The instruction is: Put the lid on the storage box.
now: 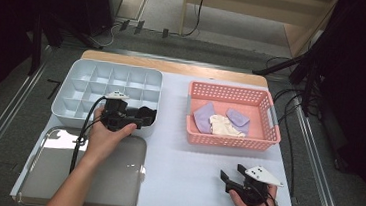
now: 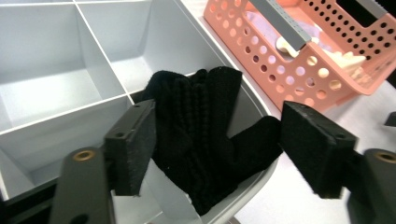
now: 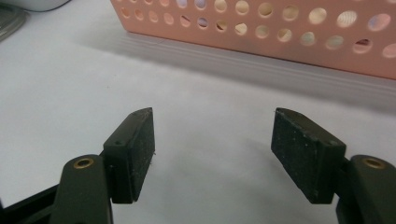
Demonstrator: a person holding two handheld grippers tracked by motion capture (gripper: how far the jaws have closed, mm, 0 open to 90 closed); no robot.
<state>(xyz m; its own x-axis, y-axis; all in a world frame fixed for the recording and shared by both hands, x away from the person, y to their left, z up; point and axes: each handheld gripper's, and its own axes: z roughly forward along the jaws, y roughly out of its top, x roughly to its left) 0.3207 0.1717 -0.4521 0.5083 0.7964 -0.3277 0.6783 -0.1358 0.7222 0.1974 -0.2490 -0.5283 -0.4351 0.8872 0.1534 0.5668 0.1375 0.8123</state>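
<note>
A black knitted cloth [image 2: 205, 130] lies bunched in the near right corner compartment of the pale divided tray [image 2: 56, 60], drooping over its rim. My left gripper [image 2: 217, 149] stands open around it, the pads apart from the cloth on both sides. From above, that gripper [image 1: 137, 119] sits at the tray's [image 1: 87, 82] front right corner beside the black cloth [image 1: 146, 114]. My right gripper [image 1: 232, 173] rests open near the table's front right, nothing between its jaws. In its own view the right gripper [image 3: 212, 144] faces the pink basket [image 3: 261, 32] across bare white mat.
The pink perforated basket [image 1: 268, 135] at the right holds two lavender cloths [image 1: 203, 117] and a cream one [image 1: 225, 126]. A shiny rectangular metal tray [image 1: 114, 177] lies at the front left under my left forearm. Cables trail off the table's right side.
</note>
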